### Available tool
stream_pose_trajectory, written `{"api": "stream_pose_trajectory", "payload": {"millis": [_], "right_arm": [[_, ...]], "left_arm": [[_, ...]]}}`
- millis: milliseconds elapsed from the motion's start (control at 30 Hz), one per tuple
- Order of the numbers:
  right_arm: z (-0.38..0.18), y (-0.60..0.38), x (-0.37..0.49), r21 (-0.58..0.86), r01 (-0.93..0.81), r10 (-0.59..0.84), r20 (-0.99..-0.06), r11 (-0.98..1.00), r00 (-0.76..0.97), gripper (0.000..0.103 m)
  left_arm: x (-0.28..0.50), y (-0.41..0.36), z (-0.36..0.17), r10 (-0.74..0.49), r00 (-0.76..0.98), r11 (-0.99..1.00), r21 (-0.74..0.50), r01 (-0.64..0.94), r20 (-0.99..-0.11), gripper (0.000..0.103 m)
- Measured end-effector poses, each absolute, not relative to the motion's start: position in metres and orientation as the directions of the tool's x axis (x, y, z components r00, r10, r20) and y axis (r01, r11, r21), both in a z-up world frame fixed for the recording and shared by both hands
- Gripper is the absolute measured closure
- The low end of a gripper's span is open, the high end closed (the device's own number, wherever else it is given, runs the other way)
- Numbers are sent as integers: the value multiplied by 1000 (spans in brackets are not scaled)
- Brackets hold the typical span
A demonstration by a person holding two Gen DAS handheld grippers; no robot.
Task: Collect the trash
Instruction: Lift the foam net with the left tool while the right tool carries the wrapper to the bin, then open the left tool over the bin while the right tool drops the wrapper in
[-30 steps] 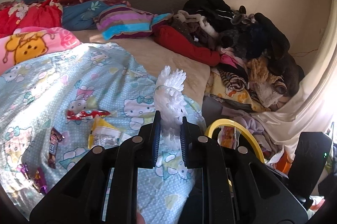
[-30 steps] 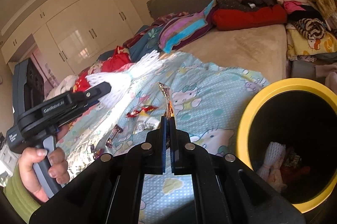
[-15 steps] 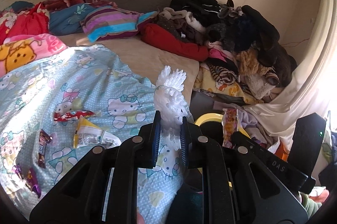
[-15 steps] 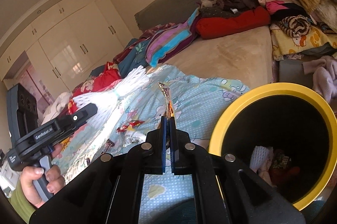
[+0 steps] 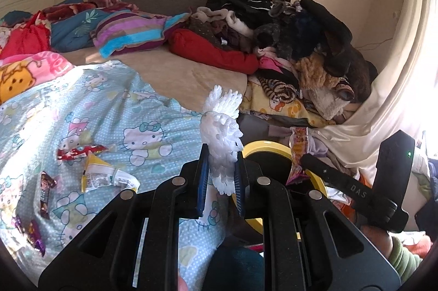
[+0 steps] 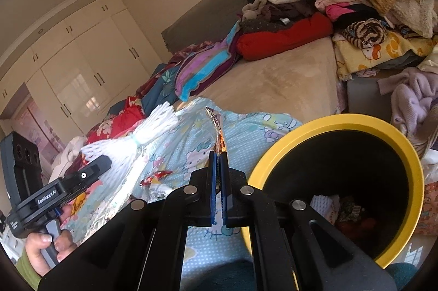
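Both grippers were loaded at this point. The left gripper (image 5: pixel 220 173) had its jaws clamped on a white foam fruit net (image 5: pixel 221 127), which stuck up out of the fingers with a frilly top. The right gripper (image 6: pixel 218 168) was pinched fully closed on a thin snack wrapper (image 6: pixel 216 124), standing on edge above the tips.

The yellow-rimmed bin (image 6: pixel 410 154) sat right beside the bed, just right of the right gripper, and the wrapper was near its rim but not over the opening. Inside the bin there was already some trash (image 6: pixel 342 211), looked like another white net plus some darker stuff, hard to make out.

More bits lay on the Hello Kitty sheet (image 5: pixel 142 110), left of the bin: a red wrapper (image 5: pixel 79 151), a yellow-white packet (image 5: pixel 106 176), a brown candy bar (image 5: pixel 45 194).
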State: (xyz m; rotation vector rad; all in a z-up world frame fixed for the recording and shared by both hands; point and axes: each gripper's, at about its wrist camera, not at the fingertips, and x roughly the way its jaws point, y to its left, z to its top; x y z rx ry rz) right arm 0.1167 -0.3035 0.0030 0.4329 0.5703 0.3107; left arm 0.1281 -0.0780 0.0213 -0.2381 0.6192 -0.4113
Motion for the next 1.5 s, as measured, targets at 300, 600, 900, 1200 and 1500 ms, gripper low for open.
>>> {"api": "stream_pose_trajectory", "payload": {"millis": [300, 600, 900, 1200, 1500], "right_arm": [[4, -327, 114, 481, -119, 358, -443, 869, 822, 100], [1, -352, 111, 494, -67, 316, -440, 867, 841, 100], [-6, -373, 109, 508, -15, 276, -443, 862, 853, 100], [-11, -391, 109, 500, 28, 233, -452, 866, 861, 100], [-18, -403, 110, 490, 71, 196, -472, 869, 859, 100]], "left_arm": [[125, -95, 22, -465, 721, 883, -330, 334, -514, 92], [124, -115, 18, -493, 694, 869, -329, 369, -525, 92], [124, -142, 8, -523, 653, 852, -315, 418, -547, 92], [124, -162, -4, -541, 618, 838, -305, 452, -571, 92], [122, -175, -15, -547, 589, 831, -297, 471, -595, 92]]}}
